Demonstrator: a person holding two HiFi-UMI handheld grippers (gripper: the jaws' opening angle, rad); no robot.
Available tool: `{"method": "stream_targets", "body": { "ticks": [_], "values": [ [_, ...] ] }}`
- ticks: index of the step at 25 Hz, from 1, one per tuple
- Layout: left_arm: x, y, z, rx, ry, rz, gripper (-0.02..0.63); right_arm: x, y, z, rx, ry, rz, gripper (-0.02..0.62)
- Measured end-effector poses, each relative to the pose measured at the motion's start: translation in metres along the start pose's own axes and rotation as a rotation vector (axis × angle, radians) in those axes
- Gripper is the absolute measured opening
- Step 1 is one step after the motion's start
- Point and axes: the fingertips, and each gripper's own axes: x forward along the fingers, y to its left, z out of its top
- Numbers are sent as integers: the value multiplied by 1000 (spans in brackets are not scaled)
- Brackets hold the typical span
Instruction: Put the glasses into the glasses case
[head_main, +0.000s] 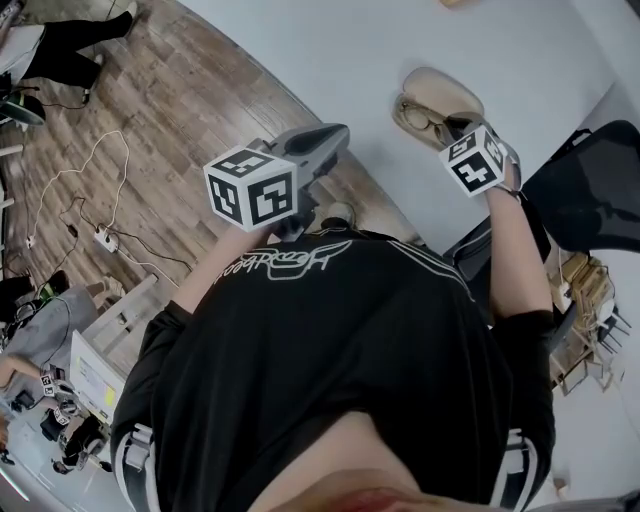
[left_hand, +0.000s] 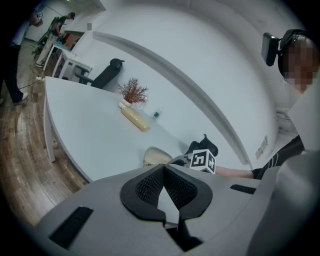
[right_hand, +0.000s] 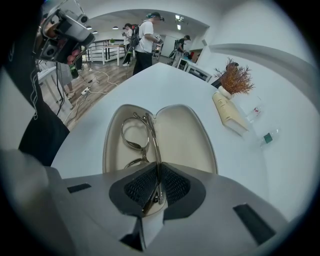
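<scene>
The beige glasses case (right_hand: 187, 137) lies open on the white table, near its edge. The metal-framed glasses (right_hand: 131, 136) rest in the case's left half, lenses down. My right gripper (right_hand: 158, 174) hangs just over the case and is shut on one thin temple arm of the glasses. In the head view the right gripper (head_main: 458, 130) covers the case's (head_main: 445, 92) near end, with the glasses (head_main: 418, 117) beside it. My left gripper (head_main: 335, 137) is held off the table's edge, shut with nothing in it. From the left gripper (left_hand: 163, 172) view the case (left_hand: 155, 155) shows ahead.
Farther along the table stand a dried plant in a vase (right_hand: 234, 80), a long beige box (right_hand: 227, 116) and a small bottle (right_hand: 267, 137). A black chair (head_main: 590, 190) is at the right. Cables (head_main: 95, 200) lie on the wooden floor at the left.
</scene>
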Motion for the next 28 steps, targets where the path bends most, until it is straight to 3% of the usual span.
{"method": "stream_targets", "body": {
  "ticks": [5, 16, 19, 22, 28],
  "values": [
    [-5, 6, 2, -16, -10, 28, 6, 0, 0, 0, -26, 14, 31, 26],
    [-8, 5, 5, -35, -17, 31, 6, -3, -5, 6, 26, -12, 78, 28],
    [-12, -2, 10, -24, -24, 23, 6, -8, -6, 6, 52, -30, 87, 76],
    [-23, -5, 18, -7, -33, 19, 6, -23, -10, 21, 121, -104, 82, 98],
    [-38, -11, 35, 27, -53, 7, 6, -81, -10, 63, 311, -357, 55, 103]
  ]
}}
